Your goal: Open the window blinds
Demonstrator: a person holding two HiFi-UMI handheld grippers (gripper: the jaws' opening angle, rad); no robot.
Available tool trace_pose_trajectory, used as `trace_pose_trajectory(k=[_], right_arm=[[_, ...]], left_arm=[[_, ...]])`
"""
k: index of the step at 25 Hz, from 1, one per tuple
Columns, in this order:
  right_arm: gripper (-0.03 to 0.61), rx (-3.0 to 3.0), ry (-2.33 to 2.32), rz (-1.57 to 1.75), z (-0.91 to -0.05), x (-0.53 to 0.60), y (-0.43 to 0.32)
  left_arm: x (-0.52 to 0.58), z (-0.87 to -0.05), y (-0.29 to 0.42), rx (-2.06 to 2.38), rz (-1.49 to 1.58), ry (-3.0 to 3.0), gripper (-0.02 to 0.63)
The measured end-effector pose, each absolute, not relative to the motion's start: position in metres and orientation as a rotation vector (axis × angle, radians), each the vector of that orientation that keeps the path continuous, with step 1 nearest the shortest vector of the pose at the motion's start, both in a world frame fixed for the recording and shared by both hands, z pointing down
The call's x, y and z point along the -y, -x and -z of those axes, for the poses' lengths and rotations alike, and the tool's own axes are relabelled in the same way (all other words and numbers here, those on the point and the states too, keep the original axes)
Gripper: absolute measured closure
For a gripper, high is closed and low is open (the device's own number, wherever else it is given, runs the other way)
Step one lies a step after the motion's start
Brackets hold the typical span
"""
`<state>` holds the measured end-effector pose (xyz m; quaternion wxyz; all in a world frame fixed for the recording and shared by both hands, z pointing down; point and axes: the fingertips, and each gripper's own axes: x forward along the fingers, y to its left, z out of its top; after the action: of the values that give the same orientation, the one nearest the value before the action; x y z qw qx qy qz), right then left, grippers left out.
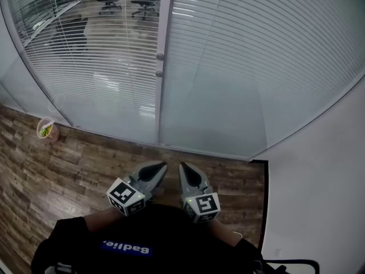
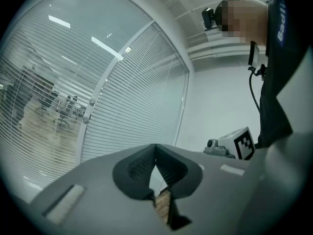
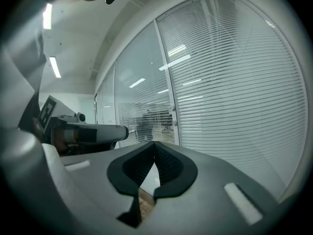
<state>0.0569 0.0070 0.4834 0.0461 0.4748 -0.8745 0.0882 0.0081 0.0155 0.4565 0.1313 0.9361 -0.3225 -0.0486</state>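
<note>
White slatted blinds hang behind a curved glass wall. The left panel's blinds [image 1: 97, 56] are tilted so that an office shows through; the right panel's blinds [image 1: 245, 50] look closed. Two small round knobs [image 1: 159, 64] sit on the upright frame between the panels, also seen as knobs [image 2: 89, 110] in the left gripper view. My left gripper [image 1: 157, 169] and right gripper [image 1: 185, 170] are side by side low over the wooden floor, pointing at the glass and well short of it. Both are shut, left gripper [image 2: 155, 153] and right gripper [image 3: 155, 148] alike, with nothing between the jaws.
A small cup with green contents [image 1: 45, 129] stands on the floor by the glass at the left. A white wall [image 1: 319, 198] closes the right side. Office chairs [image 1: 122, 1] stand beyond the glass. The person's dark sleeves fill the bottom edge.
</note>
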Motion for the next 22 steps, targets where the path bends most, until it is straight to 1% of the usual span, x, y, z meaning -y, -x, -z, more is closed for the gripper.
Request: trace_pose_trajectory(k=[5,10,17,22], right_arm=[[0.575,2.622,-1.484,-0.248,-0.485,0.021,-0.048],[0.575,2.602,-1.524,-0.279,-0.484,0.063,-0.021],[0.575,2.555,-1.566,-0.277,-0.475,0.093,0.008],[0.575,2.521,-1.595,-0.298,-0.484,0.101,0.003]], left_arm=[[0.014,-0.457,0.000,0.883,0.140,-2.735,0.614],[0.063,-0.459,0.027,0.857,0.134,-2.740,0.614],[0.110,-0.466,0.051,0.851,0.049,-2.750,0.614],[0.138,-0.478,0.054,0.886,0.016,-2.734,0.614]])
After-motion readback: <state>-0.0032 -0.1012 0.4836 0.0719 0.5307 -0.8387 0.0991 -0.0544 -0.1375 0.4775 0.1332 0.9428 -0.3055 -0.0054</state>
